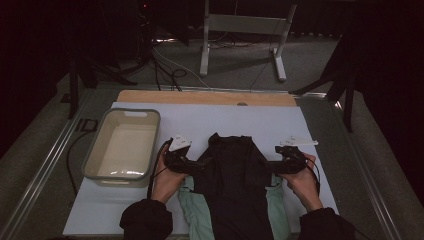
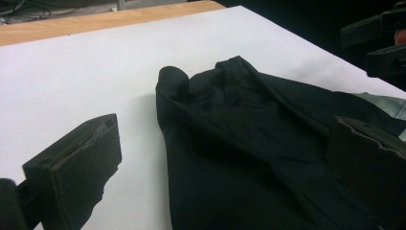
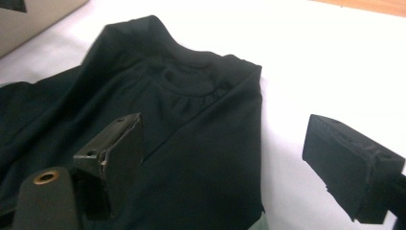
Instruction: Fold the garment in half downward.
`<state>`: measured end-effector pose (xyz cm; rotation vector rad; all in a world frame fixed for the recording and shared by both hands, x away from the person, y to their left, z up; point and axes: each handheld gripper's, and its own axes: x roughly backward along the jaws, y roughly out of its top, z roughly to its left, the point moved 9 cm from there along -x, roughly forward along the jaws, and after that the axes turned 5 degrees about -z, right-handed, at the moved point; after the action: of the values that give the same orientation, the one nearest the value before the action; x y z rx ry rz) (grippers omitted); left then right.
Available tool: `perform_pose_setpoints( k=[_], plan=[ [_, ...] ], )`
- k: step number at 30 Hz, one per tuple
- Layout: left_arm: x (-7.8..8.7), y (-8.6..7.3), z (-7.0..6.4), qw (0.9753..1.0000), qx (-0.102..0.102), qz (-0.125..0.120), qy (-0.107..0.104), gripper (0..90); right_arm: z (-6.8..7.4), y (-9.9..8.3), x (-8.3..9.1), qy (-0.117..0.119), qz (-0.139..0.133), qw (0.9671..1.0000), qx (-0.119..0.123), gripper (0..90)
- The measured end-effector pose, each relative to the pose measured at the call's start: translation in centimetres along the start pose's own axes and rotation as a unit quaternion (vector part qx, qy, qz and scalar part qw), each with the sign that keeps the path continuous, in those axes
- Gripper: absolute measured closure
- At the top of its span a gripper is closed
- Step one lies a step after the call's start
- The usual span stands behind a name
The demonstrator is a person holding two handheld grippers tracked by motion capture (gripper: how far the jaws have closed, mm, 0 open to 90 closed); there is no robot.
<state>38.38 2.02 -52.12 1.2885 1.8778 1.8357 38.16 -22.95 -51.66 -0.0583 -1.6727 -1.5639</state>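
- White sheeting covers the worktop (image 1: 150, 210), with a strip of bare wood showing along the far edge.
- Black garment (image 1: 235, 185) lies spread down the middle of the worktop, its collar end pointing away from the person and its lower part running off the near edge of the high view.
- Beige plastic tub (image 1: 100, 155) stands on the worktop to the left of the garment, well apart from it, and holds nothing that can be seen.
- Pale green cloth (image 1: 197, 212) lies under the black garment and shows on both sides of it near the person.
- Left hand-held gripper (image 1: 196, 165) sits at the garment's left edge, level with the shoulder; in the left gripper view (image 2: 225, 158) its jaws stand wide apart, one over the white sheet and one over the black fabric, released and gripping nothing.
- Right hand-held gripper (image 1: 268, 165) sits at the garment's right edge, mirrored to the left one; in the right gripper view (image 3: 239, 158) its jaws are spread too, one over the fabric and one over the white sheet, with the garment's edge running between them and nothing clamped.
- Both grippers point inward towards each other across the garment, each held in one of the person's hands, dark sleeves coming in from the bottom of the high view.
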Motion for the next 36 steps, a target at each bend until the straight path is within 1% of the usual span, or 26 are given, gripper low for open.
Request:
perform_pose_setpoints(
  k=[2,3,4,7,10,14,17,20,21,23,26,28,29,30,31,32,33,36],
  plan=[
    [-0.1,-0.1,0.1,1.0000,-0.001,0.002,0.000,1.2,-0.1,0.0,-0.2,-0.002,0.003,1.0000,-0.002,14.8],
    [-0.2,-0.2,0.2,1.0000,-0.004,0.004,0.002,1.2,-0.2,0.0,-0.4,-0.002,0.005,1.0000,-0.004,14.9],
    [-0.3,-0.2,0.3,1.0000,-0.002,0.004,0.002,1.5,-0.4,0.0,-0.8,-0.003,0.011,0.9999,-0.009,15.2],
    [-0.5,-0.3,0.6,1.0000,0.003,0.003,0.004,1.5,-0.7,-0.1,-1.4,-0.008,0.021,0.9997,-0.010,16.6],
    [-0.8,-0.5,0.7,0.9999,0.004,0.009,0.001,1.5,-1.2,-0.5,-2.2,-0.015,0.036,0.9991,-0.014,17.6],
    [-1.1,-0.8,0.7,0.9999,0.000,0.014,-0.004,2.4,-1.7,-1.3,-3.1,-0.020,0.060,0.9978,-0.021,20.4],
    [-1.4,-1.0,0.8,0.9998,0.004,0.021,-0.005,3.5,-1.8,-1.7,-3.6,-0.023,0.074,0.9967,-0.023,22.2],
    [-1.7,-1.3,1.0,0.9994,0.012,0.033,-0.003,4.4,-2.1,-2.2,-4.3,-0.022,0.089,0.9952,-0.034,23.4],
    [-1.9,-1.5,1.1,0.9991,0.015,0.038,-0.002,4.2,-2.1,-2.4,-4.4,-0.021,0.094,0.9946,-0.039,23.6],
    [-2.2,-1.8,1.2,0.9987,0.015,0.049,-0.001,4.1,-2.0,-2.6,-4.7,-0.015,0.100,0.9937,-0.048,24.5],
    [-2.6,-2.3,1.5,0.9979,0.020,0.062,0.001,4.9,-2.0,-2.9,-5.0,-0.015,0.109,0.9927,-0.048,25.3],
    [-2.9,-2.5,1.7,0.9972,0.030,0.068,0.002,6.5,-1.9,-2.9,-5.1,-0.016,0.111,0.9925,-0.048,25.3],
    [-3.0,-2.7,1.7,0.9968,0.034,0.073,0.000,7.1,-1.9,-2.9,-5.1,-0.016,0.112,0.9924,-0.048,25.3],
    [-3.1,-2.8,1.6,0.9962,0.038,0.078,-0.006,7.7,-2.0,-3.0,-5.1,-0.016,0.112,0.9924,-0.047,25.3],
    [-3.2,-3.1,1.6,0.9957,0.036,0.084,-0.009,8.1,-2.0,-3.0,-5.2,-0.016,0.112,0.9924,-0.048,25.1],
    [-3.3,-3.3,1.5,0.9952,0.031,0.092,-0.009,8.3,-2.0,-3.0,-5.2,-0.014,0.112,0.9923,-0.051,24.6],
    [-3.4,-3.5,1.5,0.9948,0.031,0.097,-0.014,8.6,-1.9,-3.0,-5.2,-0.011,0.111,0.9923,-0.053,24.0],
    [-3.8,-4.0,1.6,0.9929,0.044,0.110,-0.012,12.9,-1.9,-3.0,-5.2,-0.011,0.111,0.9924,-0.053,23.4]
  ],
)
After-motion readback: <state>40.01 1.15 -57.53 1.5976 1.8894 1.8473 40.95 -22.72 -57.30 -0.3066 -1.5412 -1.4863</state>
